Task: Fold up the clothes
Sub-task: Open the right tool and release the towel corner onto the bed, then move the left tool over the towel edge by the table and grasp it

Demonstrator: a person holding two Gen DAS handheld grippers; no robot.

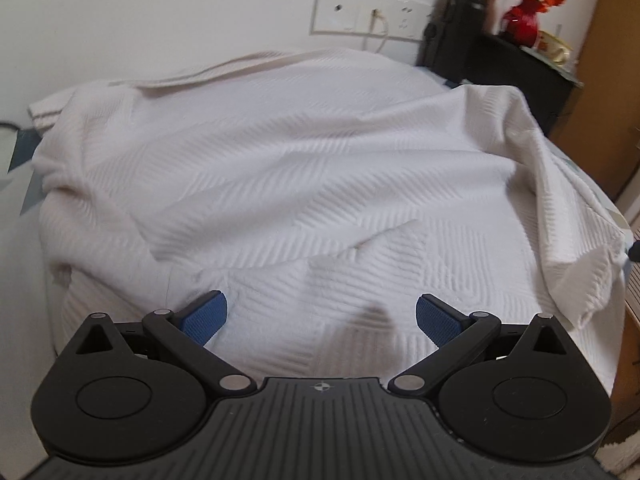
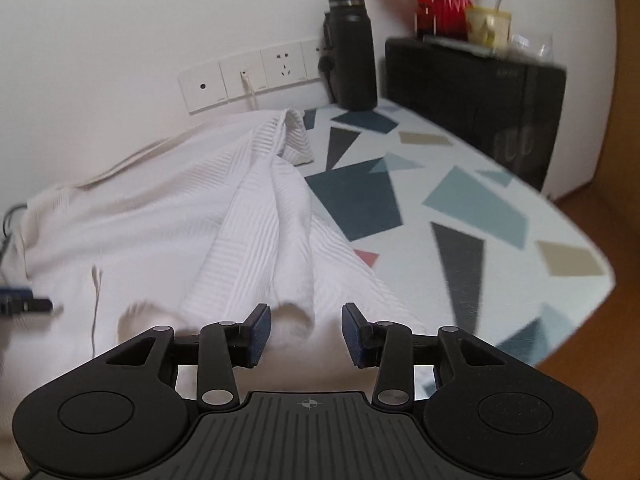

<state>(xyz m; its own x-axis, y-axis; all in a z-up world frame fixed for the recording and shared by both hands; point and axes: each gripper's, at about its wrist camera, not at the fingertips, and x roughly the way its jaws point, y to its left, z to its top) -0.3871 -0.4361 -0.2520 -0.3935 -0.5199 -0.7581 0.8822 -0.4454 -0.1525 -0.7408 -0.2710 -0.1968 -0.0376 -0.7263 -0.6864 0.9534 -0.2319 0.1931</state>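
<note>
Left wrist view: left gripper (image 1: pixel 322 316) hung over the near part of the garment (image 1: pixel 280 168), jaws spread wide, nothing between the blue pads (image 1: pixel 206 316).
Garment: white, ribbed, it lay rumpled across most of the table, one fold raised along its right side and running down to the right edge.
Right wrist view: right gripper (image 2: pixel 306 334) sat low over the garment's (image 2: pixel 160 220) near right edge, jaws apart, holding nothing; a small rounded fold of cloth showed in the gap just beyond them.
Ridge: a long bunched ridge of cloth ran from the jaws away to the far wall.
Table (image 2: pixel 460 208): bare to the right of the garment, pale top with blue, grey and tan shapes.
Far wall: socket strip (image 2: pixel 256 76) with a white cable plugged in.
Far right: black flask (image 2: pixel 354 52) by the wall, black box (image 2: pixel 480 96) beside it, red vase (image 2: pixel 450 0) with orange flowers on top, blurred.
Left edge: tip of the other gripper, dark and blue, peeked in over the cloth.
</note>
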